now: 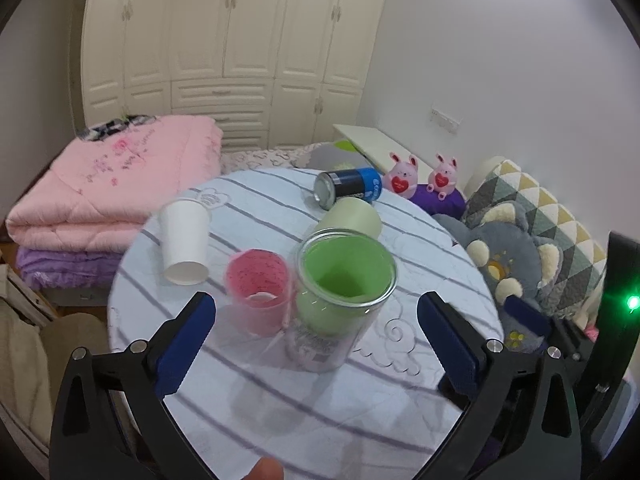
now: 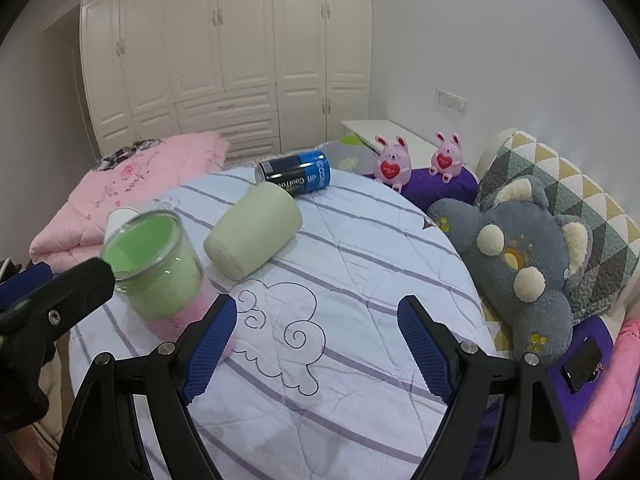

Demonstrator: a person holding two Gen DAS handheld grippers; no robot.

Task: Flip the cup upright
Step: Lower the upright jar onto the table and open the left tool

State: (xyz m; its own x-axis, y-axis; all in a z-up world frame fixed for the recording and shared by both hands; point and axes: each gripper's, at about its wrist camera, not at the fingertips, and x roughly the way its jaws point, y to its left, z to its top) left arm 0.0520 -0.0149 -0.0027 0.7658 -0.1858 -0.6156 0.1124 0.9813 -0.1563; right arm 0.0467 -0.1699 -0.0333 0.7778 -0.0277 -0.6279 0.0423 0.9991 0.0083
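Both tools gape empty: left tool (image 1: pixel 316 320) before the upright green cup (image 1: pixel 344 284), right tool (image 2: pixel 318 324) apart.

Straight ahead of the left gripper (image 1: pixel 316 312), between its spread fingers: glass jar (image 1: pixel 340 312) standing on the round table (image 1: pixel 280 408), plastic cup (image 1: pixel 260 290) touching its left side. Farther left, paper cup (image 1: pixel 185 242) upside down. Behind the jar, ceramic cup (image 1: pixel 352 216) on its side; beyond, drink can (image 1: pixel 348 186) lying flat.
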